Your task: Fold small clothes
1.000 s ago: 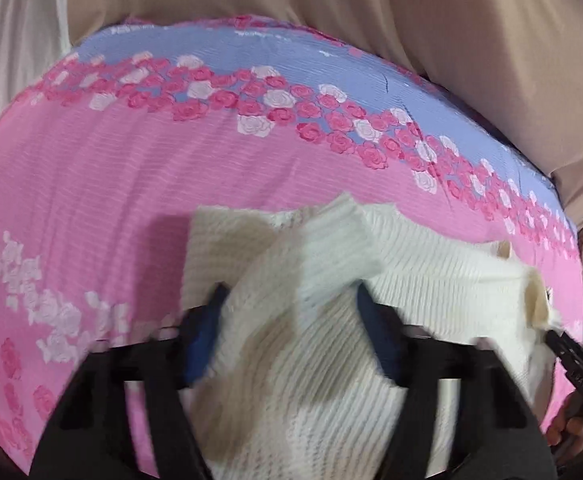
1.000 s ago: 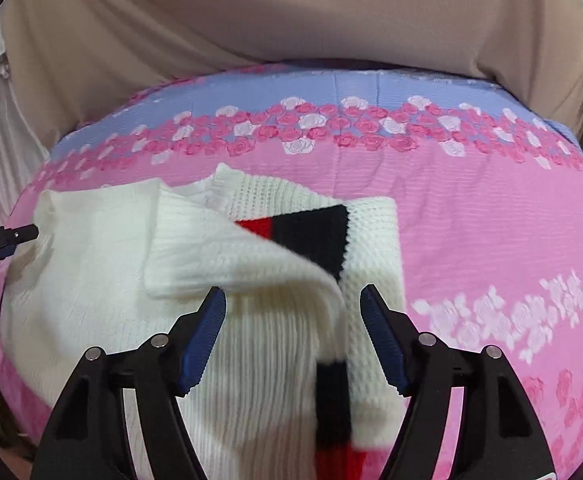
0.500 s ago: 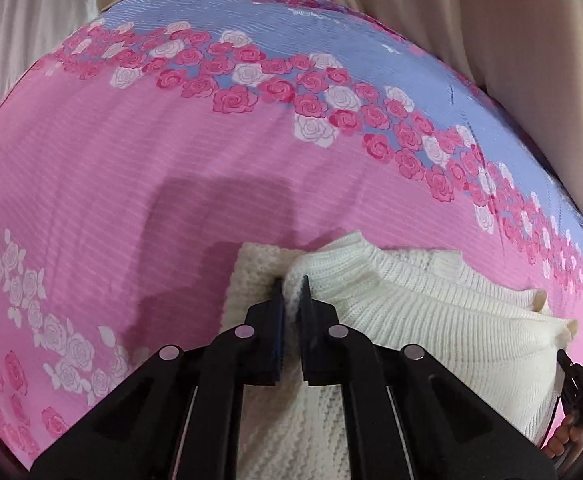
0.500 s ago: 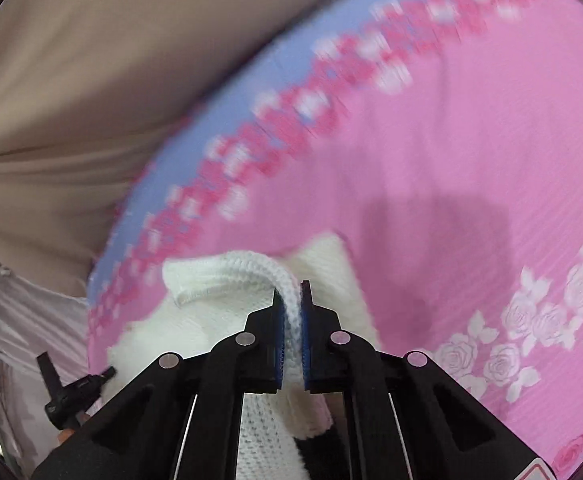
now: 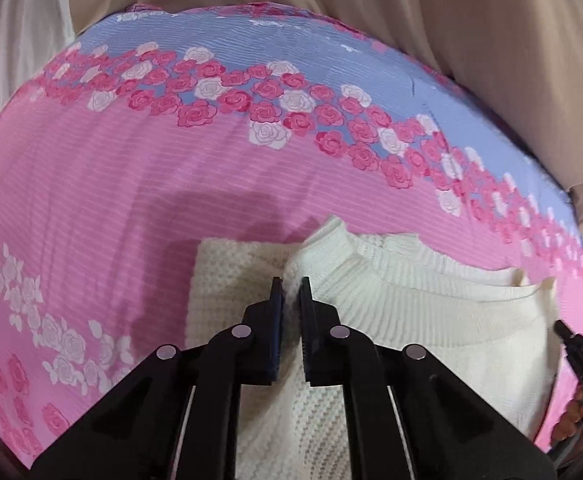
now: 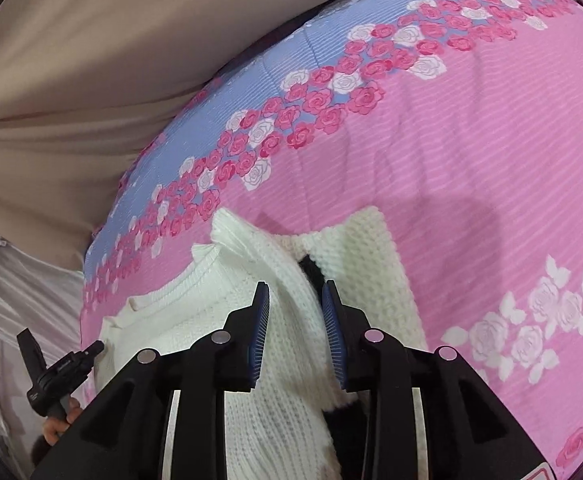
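A white knitted sweater [image 5: 431, 320] lies on a pink rose-patterned bedsheet [image 5: 131, 200]. My left gripper [image 5: 290, 282] is shut on a fold of it beside the ribbed collar. In the right wrist view the sweater [image 6: 171, 320] shows a black stripe near the pinched fold. My right gripper [image 6: 295, 286] has a thick ridge of the knit filling the gap between its blue pads [image 6: 260, 320]; its jaws are opening slightly and the pads still touch the fabric. Each gripper points steeply down at the bed.
The sheet [image 6: 471, 160] has a blue band with roses along its far edge. Beige fabric [image 5: 411, 20] hangs behind the bed. A hand on the other gripper's handle shows at the right edge [image 5: 579, 360] and at the lower left [image 6: 55, 376].
Both grippers came down on the sweater and closed on folds of it. The right gripper rolled and moved sideways, then its jaws widened a little around the thicker fold.
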A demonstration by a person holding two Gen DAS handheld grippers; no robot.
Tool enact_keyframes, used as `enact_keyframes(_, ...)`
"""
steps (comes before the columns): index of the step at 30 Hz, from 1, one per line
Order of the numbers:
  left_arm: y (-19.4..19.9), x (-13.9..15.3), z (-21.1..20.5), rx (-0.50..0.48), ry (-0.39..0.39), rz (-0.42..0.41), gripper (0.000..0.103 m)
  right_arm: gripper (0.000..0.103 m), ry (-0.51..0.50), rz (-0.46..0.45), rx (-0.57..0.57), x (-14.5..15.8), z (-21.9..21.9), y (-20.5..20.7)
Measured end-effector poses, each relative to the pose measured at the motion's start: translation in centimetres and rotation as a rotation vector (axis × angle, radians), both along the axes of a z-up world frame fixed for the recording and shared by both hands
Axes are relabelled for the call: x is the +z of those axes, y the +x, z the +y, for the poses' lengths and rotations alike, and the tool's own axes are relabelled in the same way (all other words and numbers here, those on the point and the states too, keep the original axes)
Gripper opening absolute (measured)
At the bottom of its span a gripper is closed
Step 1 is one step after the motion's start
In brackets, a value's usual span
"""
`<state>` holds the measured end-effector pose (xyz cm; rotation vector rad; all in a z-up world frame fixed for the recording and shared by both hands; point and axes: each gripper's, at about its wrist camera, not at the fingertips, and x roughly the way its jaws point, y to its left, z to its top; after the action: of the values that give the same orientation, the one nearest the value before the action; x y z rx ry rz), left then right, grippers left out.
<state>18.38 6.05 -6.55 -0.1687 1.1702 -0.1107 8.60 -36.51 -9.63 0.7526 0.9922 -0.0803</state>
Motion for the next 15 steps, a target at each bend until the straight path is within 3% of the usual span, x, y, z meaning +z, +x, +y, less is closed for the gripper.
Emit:
enact_keyframes(3,1.1,-0.9,1.0,0.057,0.014,0.025,0.006,0.005,-0.074,-0.007,0.021,0.7,0.4,1.6)
enact_keyframes(5,1.6,-1.9,1.7,0.068,-0.023,0.056,0.008,0.004,-0.095,-0.009,-0.015,1.0,-0.6,1.6)
enact_keyframes(7,1.6,-1.5,2.0,0.065,-0.048,0.058,0.009,0.004,-0.083,0.057,-0.045,-0.9,-1.9,1.7)
enact_keyframes(8,1.2,-1.0,2.2,0.06,-0.066,0.055,0.016,0.004,-0.051,0.057,-0.043,-1.5,-2.2,1.4)
enact_keyframes(9,0.7,-0.5,2.5,0.06,-0.08,0.053,0.038,0.006,-0.035,0.047,-0.048,-1.3,-2.3,1.0)
enact_keyframes(11,-1.4,1.4,3.6,0.083,-0.08,0.002,0.065,0.016,-0.012,0.005,-0.071,0.5,-2.2,-0.5)
enact_keyframes(13,-4.6,3.1,4.7,0.06,-0.086,-0.059,0.072,0.033,-0.02,-0.03,-0.07,2.3,-1.6,-2.6)
enact_keyframes(14,-6.1,3.4,5.4,0.057,-0.085,-0.063,0.076,0.05,-0.019,-0.043,-0.061,2.9,-1.3,-4.3)
enact_keyframes(15,-7.7,3.5,6.0,0.063,-0.09,-0.063,0.08,0.057,-0.021,-0.045,-0.05,3.1,-0.8,-5.7)
